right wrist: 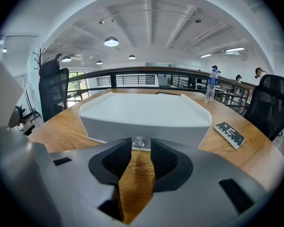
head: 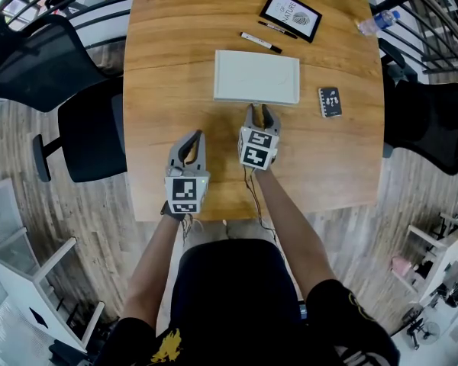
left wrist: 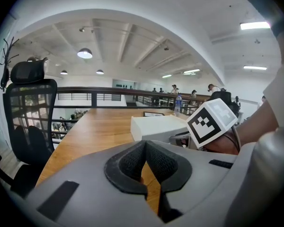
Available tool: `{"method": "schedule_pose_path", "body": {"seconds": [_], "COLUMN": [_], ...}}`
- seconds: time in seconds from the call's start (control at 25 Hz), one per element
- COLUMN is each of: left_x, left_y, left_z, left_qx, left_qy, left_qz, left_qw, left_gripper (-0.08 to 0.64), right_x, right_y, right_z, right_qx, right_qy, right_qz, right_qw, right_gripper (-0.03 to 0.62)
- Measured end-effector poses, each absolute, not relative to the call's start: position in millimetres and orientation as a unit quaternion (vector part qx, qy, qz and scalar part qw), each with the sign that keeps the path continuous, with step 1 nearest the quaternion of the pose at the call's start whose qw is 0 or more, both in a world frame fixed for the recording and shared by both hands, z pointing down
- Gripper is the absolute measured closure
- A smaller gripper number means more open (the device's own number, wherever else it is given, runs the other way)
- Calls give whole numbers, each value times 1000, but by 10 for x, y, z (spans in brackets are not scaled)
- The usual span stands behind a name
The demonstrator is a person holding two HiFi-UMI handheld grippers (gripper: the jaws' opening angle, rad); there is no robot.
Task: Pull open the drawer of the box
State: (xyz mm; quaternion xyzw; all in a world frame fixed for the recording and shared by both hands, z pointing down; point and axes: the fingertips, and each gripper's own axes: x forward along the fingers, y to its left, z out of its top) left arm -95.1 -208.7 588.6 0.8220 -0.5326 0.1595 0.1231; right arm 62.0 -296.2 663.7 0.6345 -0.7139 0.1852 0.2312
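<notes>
Wooden table [head: 175,67]: the white box [head: 256,77] sits just ahead of the right gripper [head: 262,114], whose jaws stand slightly apart. The drawer's clear knob [right wrist: 138,141] is at their tips, not pinched. The left gripper [head: 192,139] has its jaw tips together and holds nothing; the box lies ahead of it to the right.

The right tongs [head: 262,114] point at the white box [head: 256,76], the left tongs [head: 192,139] well short of it.
</notes>
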Motion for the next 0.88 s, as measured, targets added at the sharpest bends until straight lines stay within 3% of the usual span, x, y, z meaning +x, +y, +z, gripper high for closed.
{"method": "schedule_pose_path", "body": {"seconds": [0.88], "left_x": [-857], "left_y": [-2013], "left_z": [5902], "left_qx": [825], "left_qy": [-527], "left_qz": [164], "left_qw": [125], "left_gripper": [543], "right_x": [554], "right_y": [-2981], "right_z": [6682], "right_qx": [613], "right_qy": [-724], "right_qz": [174], "right_qw": [262], "right_gripper": [522]}}
